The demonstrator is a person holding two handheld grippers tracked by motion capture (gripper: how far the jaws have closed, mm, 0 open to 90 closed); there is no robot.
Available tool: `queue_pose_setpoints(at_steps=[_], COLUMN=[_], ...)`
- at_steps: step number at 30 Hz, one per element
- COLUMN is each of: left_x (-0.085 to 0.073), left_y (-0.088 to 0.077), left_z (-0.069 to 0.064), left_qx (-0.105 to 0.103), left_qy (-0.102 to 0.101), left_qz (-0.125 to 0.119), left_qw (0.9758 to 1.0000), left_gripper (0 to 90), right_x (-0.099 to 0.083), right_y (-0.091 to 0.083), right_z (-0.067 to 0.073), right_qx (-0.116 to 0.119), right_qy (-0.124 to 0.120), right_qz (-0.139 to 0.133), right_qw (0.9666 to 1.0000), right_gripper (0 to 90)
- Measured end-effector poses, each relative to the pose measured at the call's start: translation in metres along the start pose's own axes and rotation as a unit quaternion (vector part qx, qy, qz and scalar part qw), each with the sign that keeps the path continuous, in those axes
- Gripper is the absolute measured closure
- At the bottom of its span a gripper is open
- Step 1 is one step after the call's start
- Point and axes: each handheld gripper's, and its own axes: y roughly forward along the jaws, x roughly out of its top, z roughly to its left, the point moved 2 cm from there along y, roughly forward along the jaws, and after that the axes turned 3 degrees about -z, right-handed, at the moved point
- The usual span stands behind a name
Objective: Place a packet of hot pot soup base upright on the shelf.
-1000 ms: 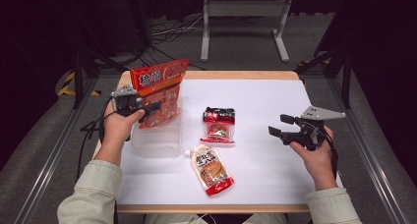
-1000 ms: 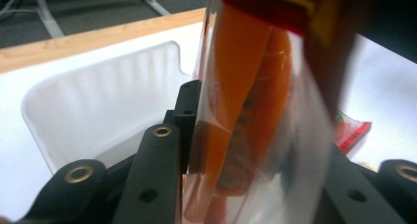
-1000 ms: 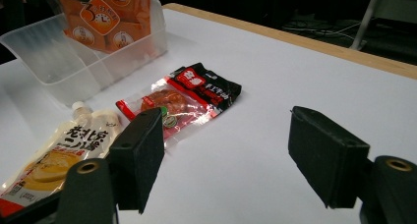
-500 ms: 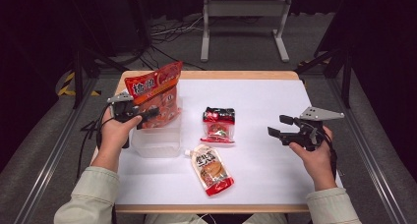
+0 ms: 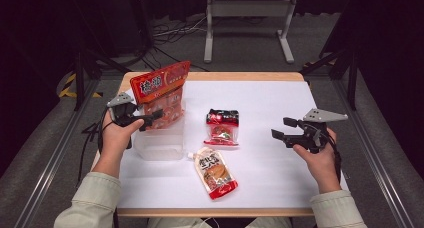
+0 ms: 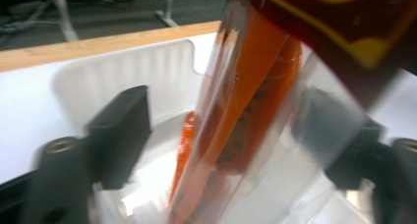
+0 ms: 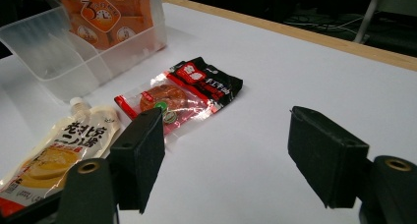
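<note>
A tall orange snack bag (image 5: pixel 162 95) stands upright in the clear plastic bin (image 5: pixel 160 145) at the table's left. My left gripper (image 5: pixel 150 119) reaches in from the left at the bag's lower half. Its jaws have just been opening. In the left gripper view the bag (image 6: pixel 246 101) hangs between the two spread jaws, clear of the left pad, with the bin wall (image 6: pixel 123 71) behind. My right gripper (image 5: pixel 282 128) hovers open over the table's right side, nothing between its fingers. It (image 7: pixel 236 155) faces the bag (image 7: pixel 105 13) and the bin (image 7: pixel 64 62).
A red-and-black snack packet (image 5: pixel 222 128) lies flat mid-table, and a spouted sauce pouch (image 5: pixel 215 170) lies nearer the front edge. Both lie ahead of the right gripper: packet (image 7: pixel 187 91), pouch (image 7: pixel 54 150). White sheet (image 5: pixel 280 98) covers the wooden table. A metal stand is beyond the far edge.
The left gripper's jaws have spread apart off the orange bag, which now stands in the bin. The left hand shifted only slightly. The right hand has kept still.
</note>
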Motion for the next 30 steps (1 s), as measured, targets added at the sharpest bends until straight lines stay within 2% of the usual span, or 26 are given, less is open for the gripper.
queue_pose_setpoints(at_steps=[1, 3, 6, 10, 14, 18, 22, 30], left_x=[0.000, 0.001, 0.002, 0.003, 0.001, -0.005, -0.009, -0.011], left_y=[-0.003, -0.009, -0.019, -0.039, -0.053, -0.066, -0.073, -0.081], left_z=[0.000, 0.001, 0.000, -0.004, -0.009, -0.015, -0.020, -0.031], left_qx=[0.009, 0.023, 0.031, 0.057, 0.061, 0.047, 0.022, 0.000], left_qy=[0.000, 0.003, 0.002, 0.032, 0.040, 0.036, 0.033, 0.046], left_qz=[-0.007, -0.018, -0.030, -0.039, -0.034, -0.032, -0.015, 0.002], left_qw=[0.9999, 0.9996, 0.9991, 0.9971, 0.9968, 0.9977, 0.9991, 0.9989], left_gripper=[14.1, 11.7, 7.1, 6.0, 4.7, 4.5, 4.7, 5.3], right_x=[0.000, -0.001, -0.002, -0.003, -0.004, -0.004, -0.004, -0.001], right_y=[-0.001, -0.001, -0.002, -0.002, -0.003, -0.003, -0.002, 0.004], right_z=[0.000, 0.000, -0.001, -0.001, -0.001, -0.001, -0.001, 0.002], right_qx=[-0.001, -0.001, -0.003, -0.005, -0.007, -0.007, -0.005, 0.003], right_qy=[0.001, 0.001, 0.003, 0.004, 0.005, 0.004, 0.002, -0.002], right_qz=[0.000, 0.000, 0.000, 0.001, 0.001, 0.002, 0.002, 0.002], right_qw=[1.0000, 1.0000, 1.0000, 1.0000, 1.0000, 1.0000, 1.0000, 1.0000], right_gripper=[31.0, 31.0, 31.1, 31.2, 31.2, 31.2, 31.2, 31.3])
